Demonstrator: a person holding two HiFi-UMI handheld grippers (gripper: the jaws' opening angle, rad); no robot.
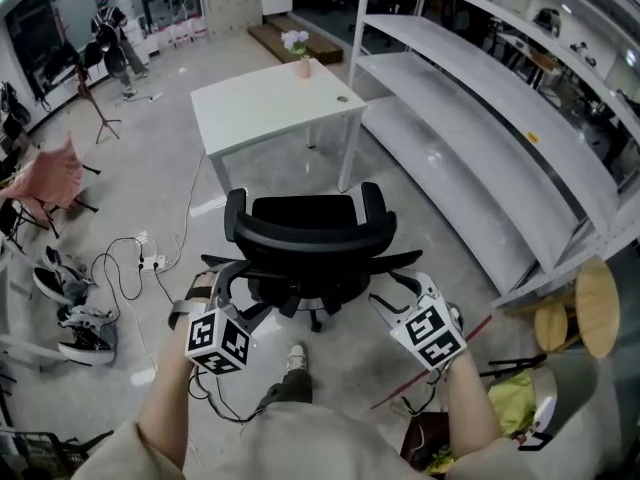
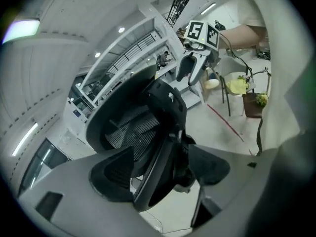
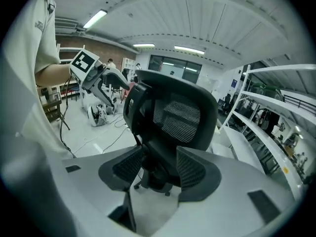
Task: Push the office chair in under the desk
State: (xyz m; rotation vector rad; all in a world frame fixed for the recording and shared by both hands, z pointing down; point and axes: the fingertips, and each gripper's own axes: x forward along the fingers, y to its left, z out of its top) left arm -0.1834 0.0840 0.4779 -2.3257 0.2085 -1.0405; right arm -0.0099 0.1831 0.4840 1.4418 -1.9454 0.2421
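Note:
A black mesh-backed office chair stands on the floor with its back toward me. The white desk is a short way beyond it. My left gripper is at the chair's left armrest and my right gripper at its right armrest. In the left gripper view the jaws stand wide, with the chair's black arm frame between the pads and not pinched. In the right gripper view the jaws are open too, and the chair's frame sits loosely between them.
Long white shelving runs along the right. Shoes and cables lie on the floor at the left. Wooden stools stand at the right. A small flower vase sits on the desk. A person stands far back.

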